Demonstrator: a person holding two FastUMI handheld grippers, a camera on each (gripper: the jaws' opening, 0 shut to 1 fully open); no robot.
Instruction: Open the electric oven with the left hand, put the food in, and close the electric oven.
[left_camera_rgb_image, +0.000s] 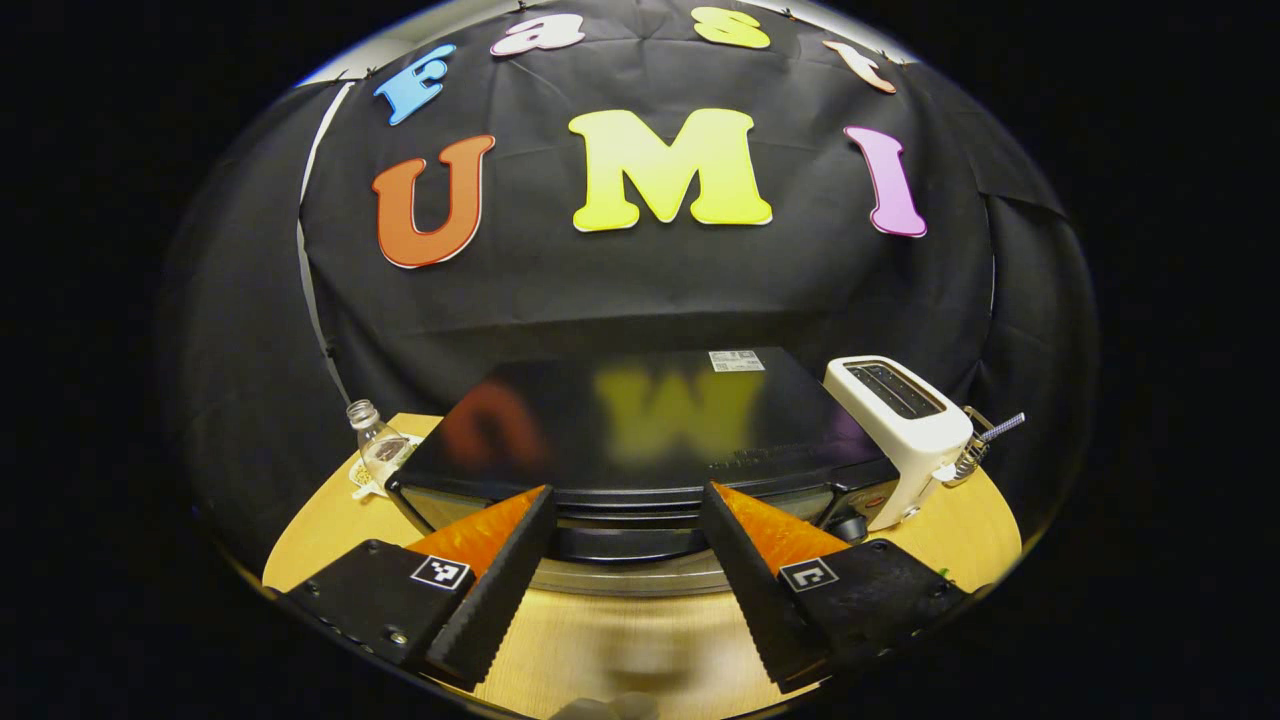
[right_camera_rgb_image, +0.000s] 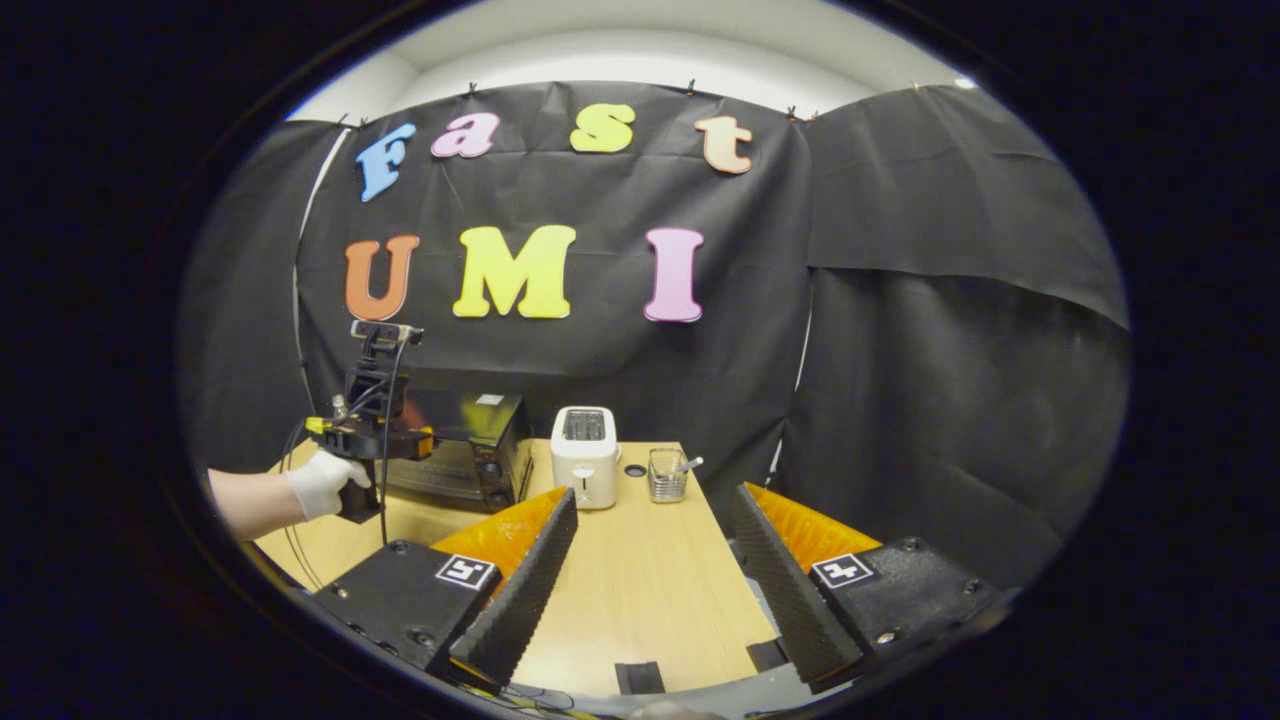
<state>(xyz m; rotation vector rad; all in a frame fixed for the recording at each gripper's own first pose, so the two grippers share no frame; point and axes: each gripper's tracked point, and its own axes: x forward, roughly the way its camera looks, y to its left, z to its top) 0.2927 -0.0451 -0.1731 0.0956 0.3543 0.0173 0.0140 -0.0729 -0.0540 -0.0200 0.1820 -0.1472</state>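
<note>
The black electric oven (left_camera_rgb_image: 640, 430) stands close in front of my left gripper (left_camera_rgb_image: 628, 490), its glossy top reflecting the wall. My left gripper is open, and its fingers stand either side of the oven's upper front edge, where the dark door handle (left_camera_rgb_image: 620, 542) runs across. Nothing is gripped. From the right gripper view the oven (right_camera_rgb_image: 470, 450) sits at the table's back left with its door looking shut. A gloved hand (right_camera_rgb_image: 325, 482) holds the left gripper (right_camera_rgb_image: 400, 440) at the oven's front. My right gripper (right_camera_rgb_image: 655, 492) hangs open over the table, holding nothing.
A white toaster (left_camera_rgb_image: 900, 420) (right_camera_rgb_image: 585, 455) stands just right of the oven, with a small wire basket (right_camera_rgb_image: 665, 475) beside it. A clear plastic bottle (left_camera_rgb_image: 378, 445) is left of the oven. The wooden table (right_camera_rgb_image: 640, 580) stretches bare toward my right gripper.
</note>
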